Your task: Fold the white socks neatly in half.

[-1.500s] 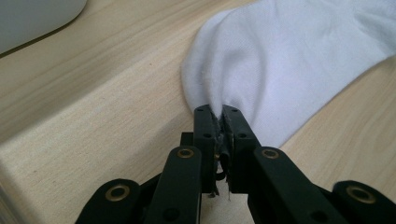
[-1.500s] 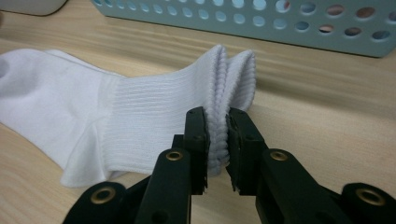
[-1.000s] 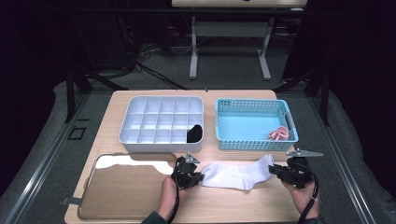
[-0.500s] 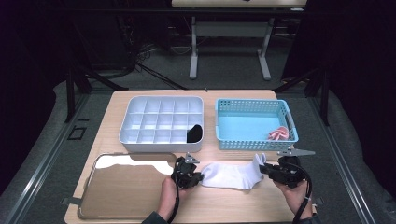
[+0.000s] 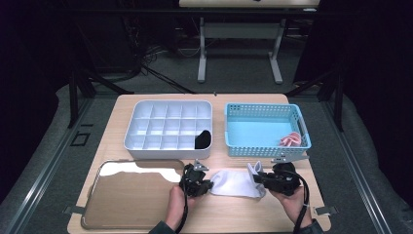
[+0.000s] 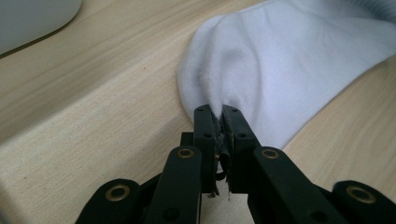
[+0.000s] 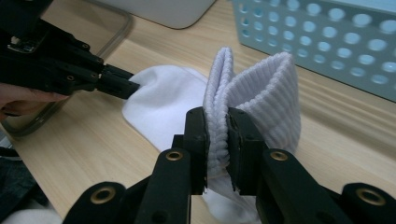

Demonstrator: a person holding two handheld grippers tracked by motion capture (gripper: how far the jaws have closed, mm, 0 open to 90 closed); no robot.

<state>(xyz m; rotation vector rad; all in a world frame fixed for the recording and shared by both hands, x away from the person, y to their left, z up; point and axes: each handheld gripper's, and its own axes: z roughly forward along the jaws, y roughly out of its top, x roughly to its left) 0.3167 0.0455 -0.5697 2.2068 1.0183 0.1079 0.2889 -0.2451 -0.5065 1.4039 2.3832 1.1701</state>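
A white sock (image 5: 236,183) lies on the wooden table (image 5: 243,217) near its front edge. My left gripper (image 5: 207,185) is shut on the sock's toe end (image 6: 243,70), which bunches up at the fingertips. My right gripper (image 5: 258,179) is shut on the ribbed cuff (image 7: 254,98) and holds it lifted and folded over toward the toe. In the right gripper view the left gripper (image 7: 133,88) shows at the far end of the sock.
A white compartment organizer (image 5: 168,127) with a dark item (image 5: 203,139) in one cell stands behind. A blue perforated basket (image 5: 265,129) holds a pink-white item (image 5: 291,140). A shiny tray (image 5: 131,197) lies at the front left.
My right gripper has carried the cuff leftward toward the left gripper, so the sock has gone from stretched flat to shorter and folded. The left gripper has stayed put.
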